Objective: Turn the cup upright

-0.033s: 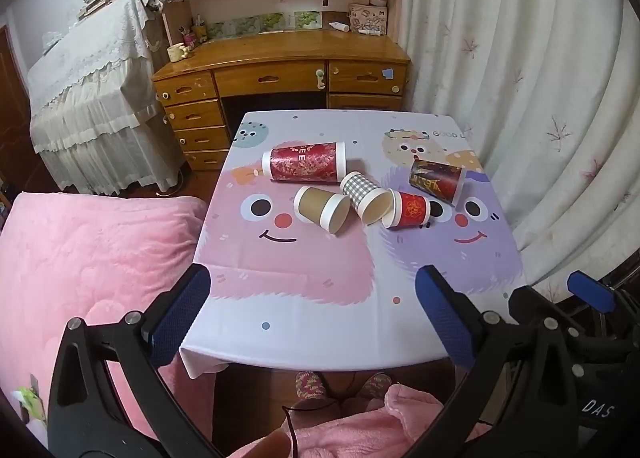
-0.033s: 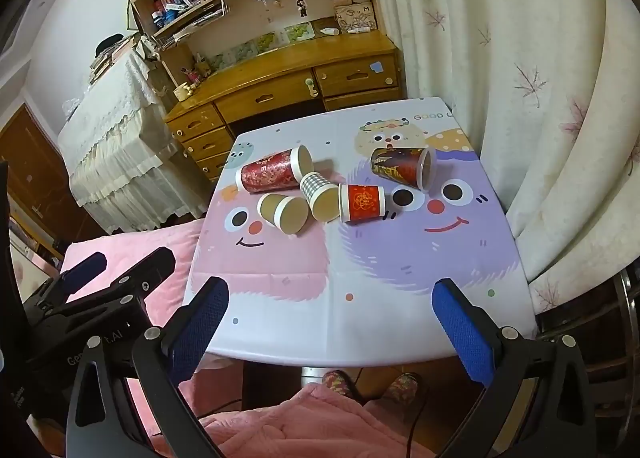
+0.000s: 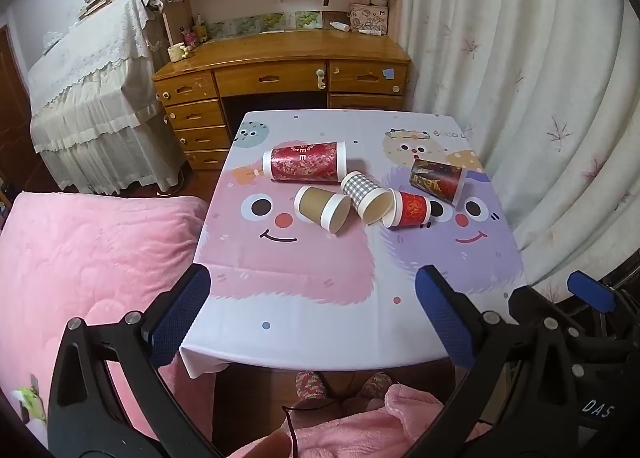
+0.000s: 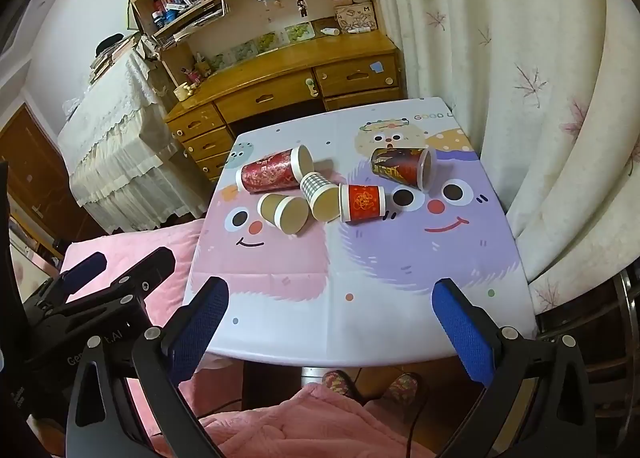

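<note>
Five cups (image 3: 362, 188) are lying sideways mid-tabletop (image 3: 304, 314), well ahead of both grippers. Left gripper (image 3: 312, 298) and right gripper (image 4: 330, 306) are hovering, jaws spread, neither clearly nearer.

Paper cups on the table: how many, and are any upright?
5, all on their sides: tall red cup at far left, brown cup in front of it, checked cup in the middle, small red cup touching it, dark patterned cup far right. None appears hidden.
</note>
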Demonstrator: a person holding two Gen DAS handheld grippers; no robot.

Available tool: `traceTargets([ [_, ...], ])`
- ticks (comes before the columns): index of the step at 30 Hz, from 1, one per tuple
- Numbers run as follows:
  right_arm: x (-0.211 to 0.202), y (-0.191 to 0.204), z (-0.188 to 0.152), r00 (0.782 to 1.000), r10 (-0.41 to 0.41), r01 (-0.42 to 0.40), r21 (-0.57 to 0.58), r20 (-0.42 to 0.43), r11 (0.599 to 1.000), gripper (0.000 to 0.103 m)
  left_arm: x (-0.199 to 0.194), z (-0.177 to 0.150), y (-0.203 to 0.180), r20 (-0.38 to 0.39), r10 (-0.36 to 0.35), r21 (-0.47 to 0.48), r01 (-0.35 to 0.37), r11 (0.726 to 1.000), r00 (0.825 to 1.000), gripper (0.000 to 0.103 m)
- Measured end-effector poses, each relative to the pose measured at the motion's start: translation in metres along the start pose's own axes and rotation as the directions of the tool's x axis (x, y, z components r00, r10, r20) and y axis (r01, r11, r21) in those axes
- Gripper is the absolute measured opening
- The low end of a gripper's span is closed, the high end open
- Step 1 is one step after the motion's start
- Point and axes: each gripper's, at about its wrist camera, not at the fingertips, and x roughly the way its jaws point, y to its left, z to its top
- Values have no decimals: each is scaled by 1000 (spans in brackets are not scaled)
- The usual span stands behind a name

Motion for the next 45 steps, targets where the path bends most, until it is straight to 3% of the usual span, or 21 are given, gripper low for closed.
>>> traceTargets([
  [30, 5, 2, -3, 1000, -2, 2, 0, -14, 1000, 103, 1, -5, 6, -12, 30, 3, -30, 1000, 999, 102],
  [45, 1, 10, 12, 999, -14, 13, 9, 40, 1000, 103, 0, 8, 13, 32, 30, 25, -31, 999, 999, 101],
])
